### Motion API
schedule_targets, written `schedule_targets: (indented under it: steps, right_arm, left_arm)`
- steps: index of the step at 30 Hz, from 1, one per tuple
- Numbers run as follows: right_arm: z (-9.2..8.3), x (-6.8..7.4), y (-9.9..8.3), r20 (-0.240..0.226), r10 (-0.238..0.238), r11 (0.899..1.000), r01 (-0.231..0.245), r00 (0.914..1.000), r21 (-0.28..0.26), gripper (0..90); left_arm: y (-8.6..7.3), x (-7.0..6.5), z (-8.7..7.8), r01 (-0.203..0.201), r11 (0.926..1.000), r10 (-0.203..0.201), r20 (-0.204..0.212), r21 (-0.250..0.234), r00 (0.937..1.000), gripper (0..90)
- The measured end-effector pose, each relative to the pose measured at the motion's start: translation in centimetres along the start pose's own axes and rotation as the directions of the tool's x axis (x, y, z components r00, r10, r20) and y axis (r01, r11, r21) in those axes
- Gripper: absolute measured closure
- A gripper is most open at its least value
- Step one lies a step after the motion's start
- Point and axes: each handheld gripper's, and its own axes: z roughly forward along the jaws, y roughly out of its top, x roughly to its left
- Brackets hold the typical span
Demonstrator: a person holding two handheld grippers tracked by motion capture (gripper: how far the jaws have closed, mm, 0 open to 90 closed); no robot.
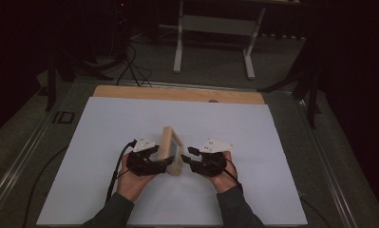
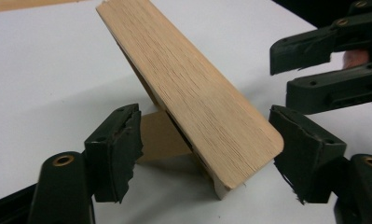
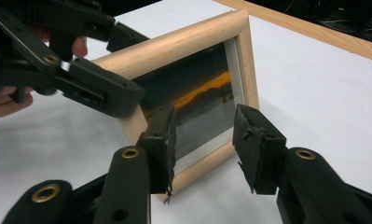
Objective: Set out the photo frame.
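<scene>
**Picture frame standing between my two tongs**

The wooden picture frame [image 1: 171, 151] stands on its edge near the middle of the white table sheet [image 1: 101, 142], leaning back on its rear stand. It sits right between my hands.

My left gripper [image 2: 207, 154] comes at the frame from behind. In the left gripper view its jaws stand apart, one on each side of the frame's plain wooden back, and I see a gap between each pad and the wood, so nothing is clamped there. The brown stand flap [image 2: 158, 137] props the back against the sheet.

My right gripper [image 3: 204, 149] faces the front of the frame. Its jaws are apart too, hovering before the lower edge of the glass. One pad looks very close to the bottom rail, but the picture is dim and I can't say whether it touches; I see no grip.

As for what the frame holds: behind the glass [image 3: 197, 100] there is a dark print with an orange streak across it, bordered by a pale mat.
</scene>
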Motion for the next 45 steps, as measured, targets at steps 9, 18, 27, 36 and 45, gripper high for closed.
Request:
schedule_targets:
  steps: [9,18,27,36,45]
  right_arm:
    - [-0.1,-0.2,0.0,0.004,0.003,1.000,-0.003,1.0000,-0.005,58.5]
    - [-0.3,-0.4,0.0,0.009,0.005,1.000,-0.005,0.9999,-0.012,58.4]
    - [-0.9,-0.7,0.3,0.025,0.013,0.999,-0.012,0.9996,-0.036,58.1]
    - [-1.6,-1.1,0.6,0.056,0.018,0.998,-0.015,0.9983,-0.058,57.0]
    - [-2.7,-2.0,0.8,0.083,0.046,0.994,-0.038,0.9955,-0.100,56.8]
  left_arm:
    - [0.0,-0.1,0.3,0.027,0.9996,-0.028,0.021,0.008,0.9994,35.7]
    - [0.1,-0.3,0.3,0.024,0.9995,-0.024,0.031,0.021,0.9992,43.6]
    - [0.3,-0.2,0.0,0.035,0.9992,-0.035,0.010,0.018,0.9993,53.9]
    - [0.2,-0.6,0.1,0.017,0.9998,-0.017,0.012,0.014,0.9998,57.1]
    - [0.3,-1.7,0.2,-0.040,0.9988,0.039,0.006,0.030,0.9992,60.6]
